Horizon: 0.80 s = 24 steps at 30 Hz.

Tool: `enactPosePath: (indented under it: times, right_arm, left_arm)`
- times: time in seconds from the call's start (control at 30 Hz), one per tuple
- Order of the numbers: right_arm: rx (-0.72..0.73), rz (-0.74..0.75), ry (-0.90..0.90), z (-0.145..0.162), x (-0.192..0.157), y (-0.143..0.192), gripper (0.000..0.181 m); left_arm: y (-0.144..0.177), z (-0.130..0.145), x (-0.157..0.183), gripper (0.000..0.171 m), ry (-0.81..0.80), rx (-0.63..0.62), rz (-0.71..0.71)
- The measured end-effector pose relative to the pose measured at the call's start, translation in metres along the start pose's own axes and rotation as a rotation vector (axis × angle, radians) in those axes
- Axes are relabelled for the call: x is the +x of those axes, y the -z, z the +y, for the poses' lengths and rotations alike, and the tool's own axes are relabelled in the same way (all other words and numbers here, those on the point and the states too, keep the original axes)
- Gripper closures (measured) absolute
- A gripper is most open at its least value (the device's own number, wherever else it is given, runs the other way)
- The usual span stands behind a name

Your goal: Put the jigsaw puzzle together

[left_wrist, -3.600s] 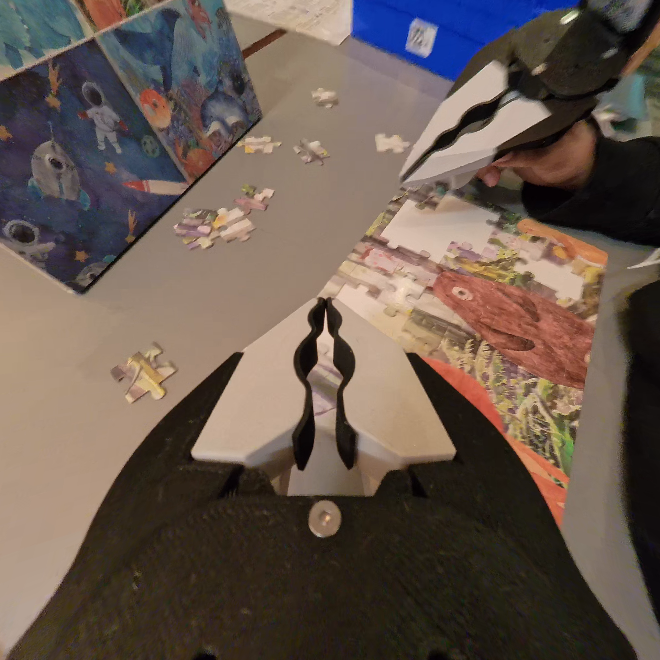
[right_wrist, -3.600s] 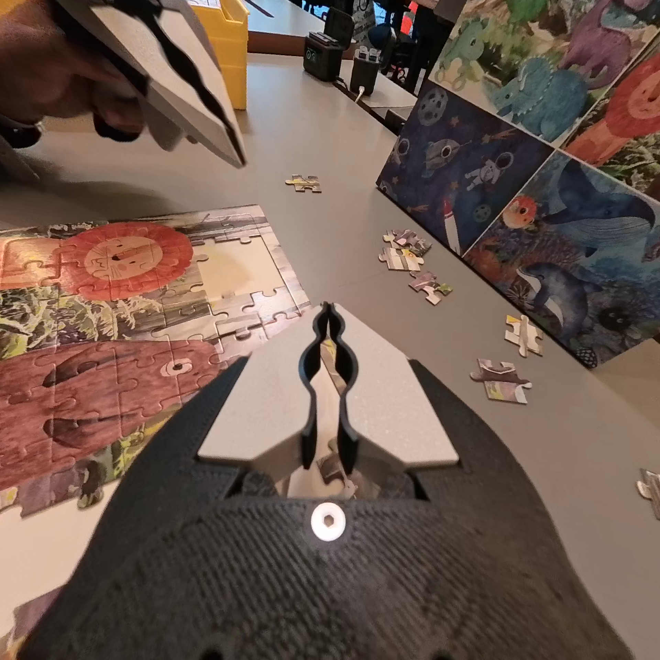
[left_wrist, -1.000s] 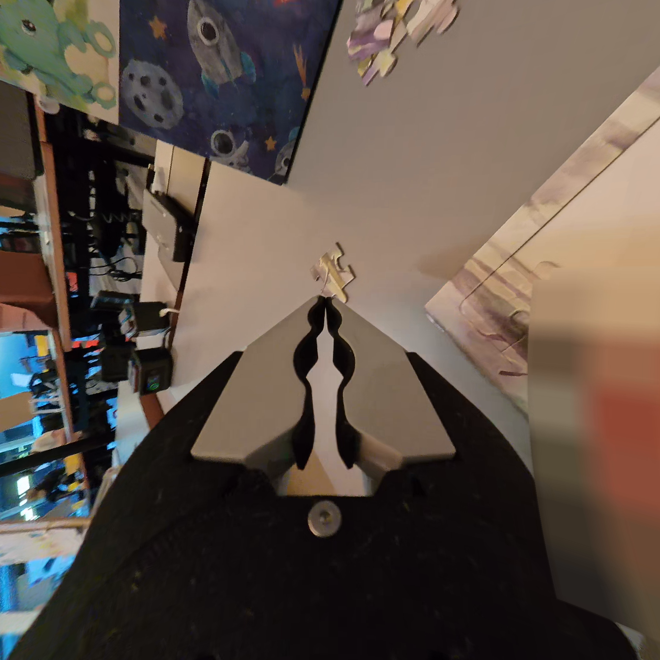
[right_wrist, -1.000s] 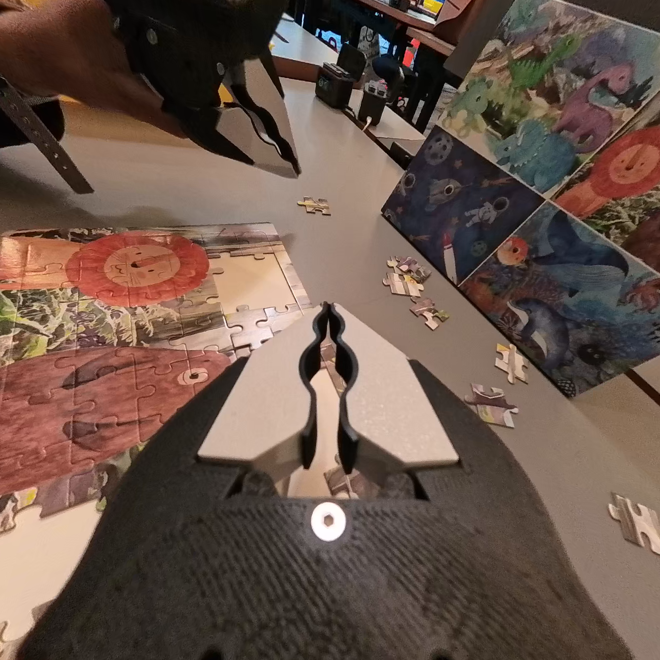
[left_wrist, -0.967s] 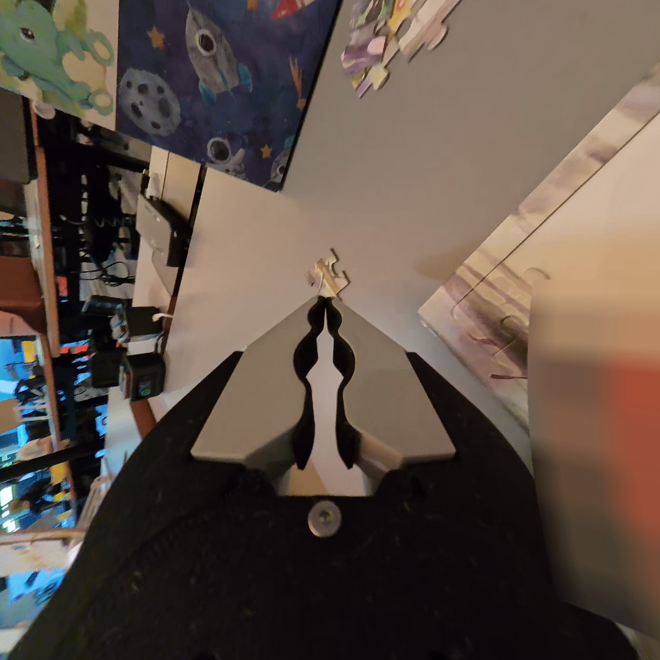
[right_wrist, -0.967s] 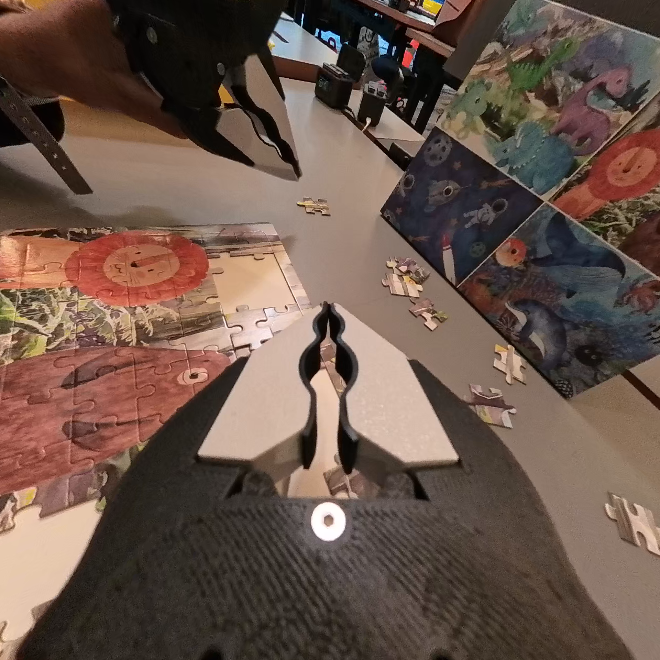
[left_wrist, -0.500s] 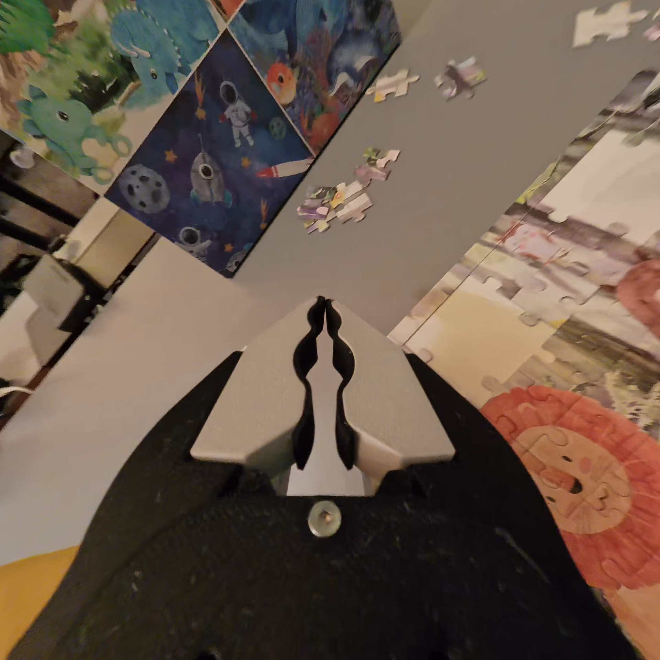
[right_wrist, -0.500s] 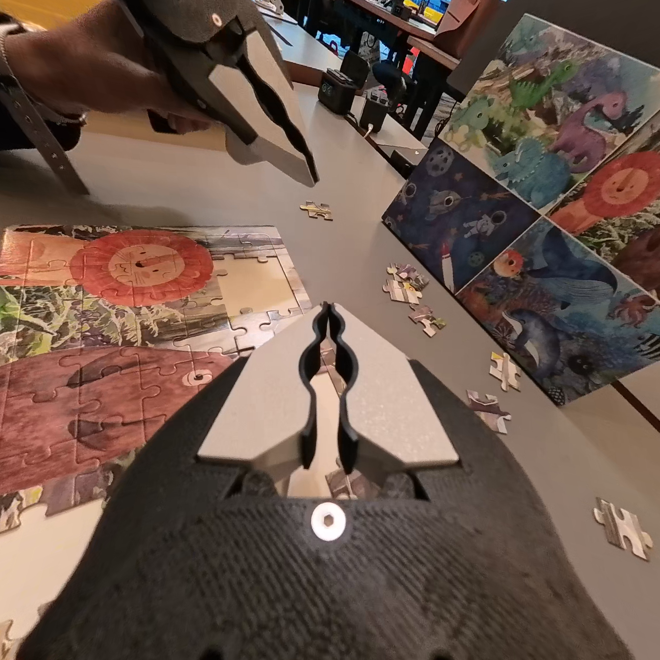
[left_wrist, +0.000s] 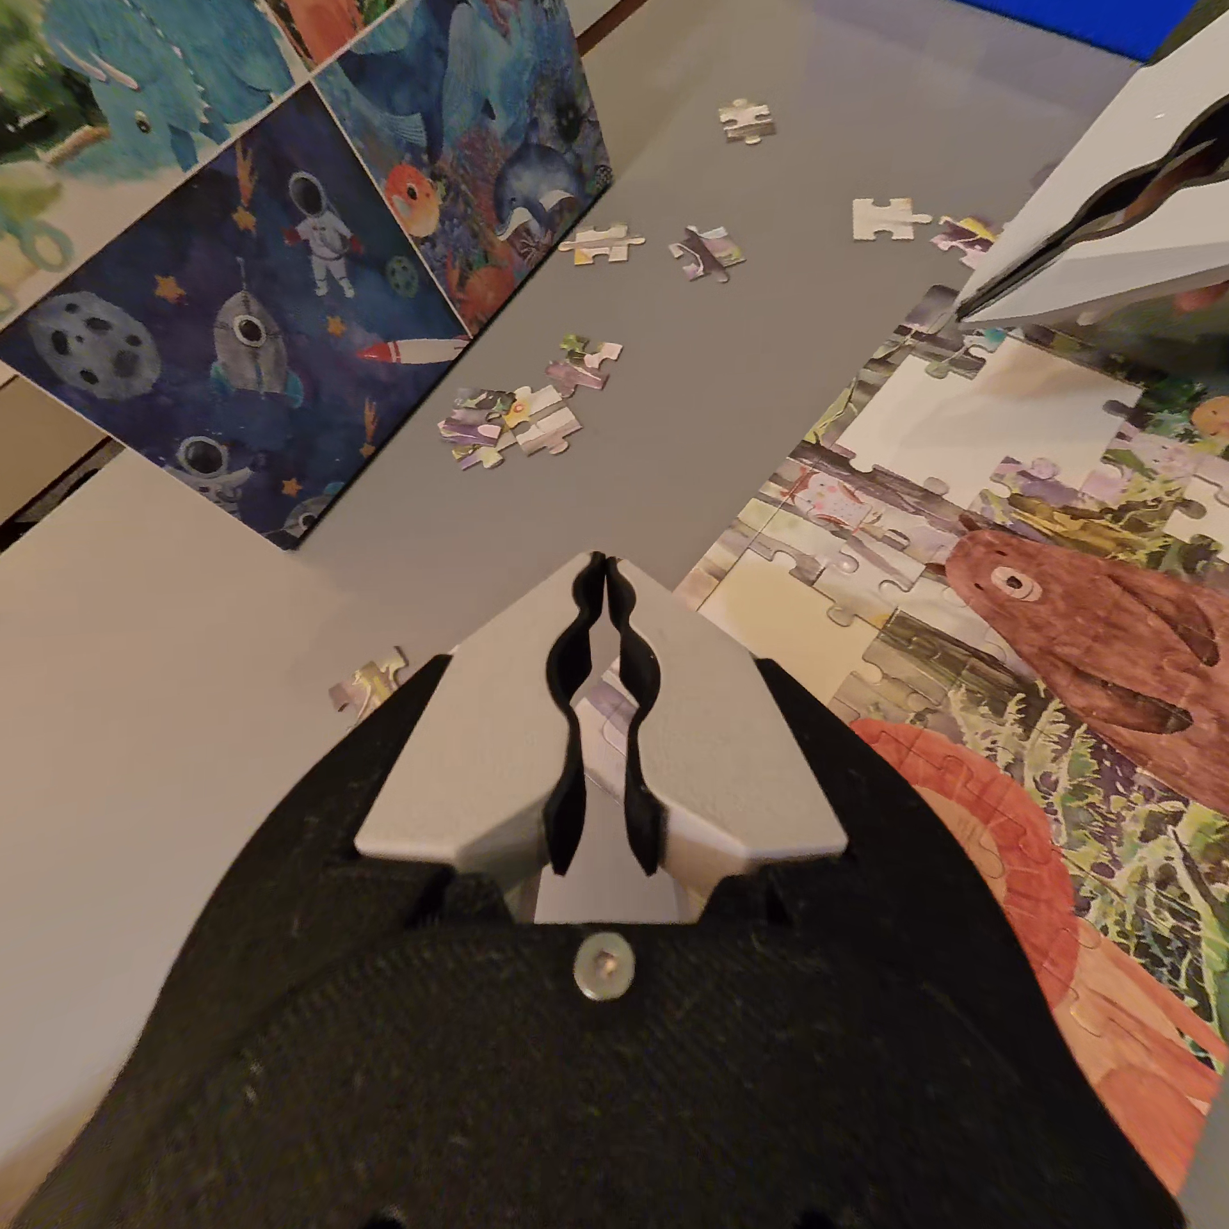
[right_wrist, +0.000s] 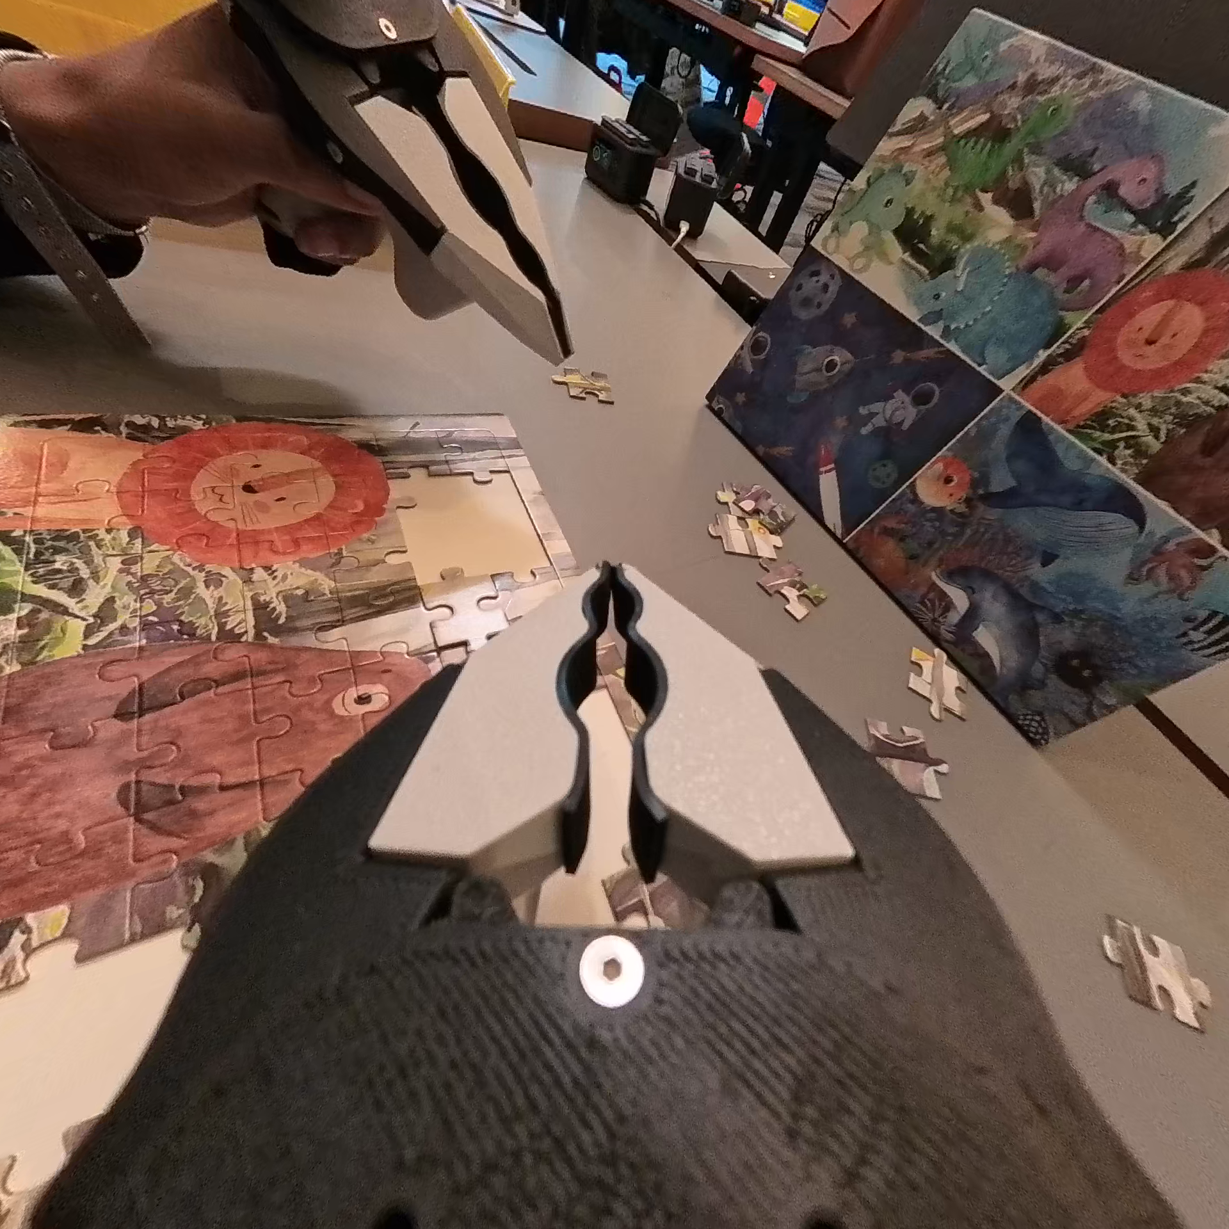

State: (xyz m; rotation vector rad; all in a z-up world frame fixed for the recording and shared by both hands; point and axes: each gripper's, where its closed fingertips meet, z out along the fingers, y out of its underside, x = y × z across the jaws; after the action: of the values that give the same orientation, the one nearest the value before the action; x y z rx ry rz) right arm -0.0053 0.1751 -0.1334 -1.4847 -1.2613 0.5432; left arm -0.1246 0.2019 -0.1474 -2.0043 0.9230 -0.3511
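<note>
A partly built jigsaw puzzle (right_wrist: 199, 598) with an orange lion and a brown bear lies flat on the grey table; it also shows in the left wrist view (left_wrist: 997, 632). It has bare gaps near its top right corner. My left gripper (left_wrist: 604, 557) is shut and empty, held above the puzzle's corner; it also shows in the right wrist view (right_wrist: 564, 351), over a lone loose piece (right_wrist: 584, 384). My right gripper (right_wrist: 612, 566) is shut and empty above the puzzle's right edge; it also shows in the left wrist view (left_wrist: 961, 318). A clump of loose pieces (left_wrist: 509, 422) lies beside the puzzle.
A puzzle box (left_wrist: 266, 266) with space, sea and dinosaur pictures stands along the table's far side, also in the right wrist view (right_wrist: 997, 465). More loose pieces (right_wrist: 938, 682) are scattered in front of it. Black chargers (right_wrist: 628, 163) sit on a farther table. Tip to tip, the grippers are about 12 centimeters apart.
My left gripper has swung back from facing the room to pointing down at the table by the puzzle corner, lower and nearer the lone piece. My right gripper has barely moved. Both stayed shut.
</note>
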Motion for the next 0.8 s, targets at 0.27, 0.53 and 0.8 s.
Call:
enactPosePath:
  times: [0.27,0.53,0.8]
  right_arm:
    - [-0.01,-0.012,-0.014,0.003,-0.001,-0.002,0.181]
    - [-0.009,-0.01,-0.012,0.003,-0.001,-0.002,0.181]
    - [0.002,-0.001,-0.001,-0.001,-0.001,0.001,0.181]
  left_arm:
    - [0.001,-0.002,0.01,0.171,-0.004,0.021,0.051]
    - [0.004,-0.006,0.014,0.171,0.008,0.059,0.084]
    - [0.003,-0.003,0.021,0.171,0.029,0.061,0.141]
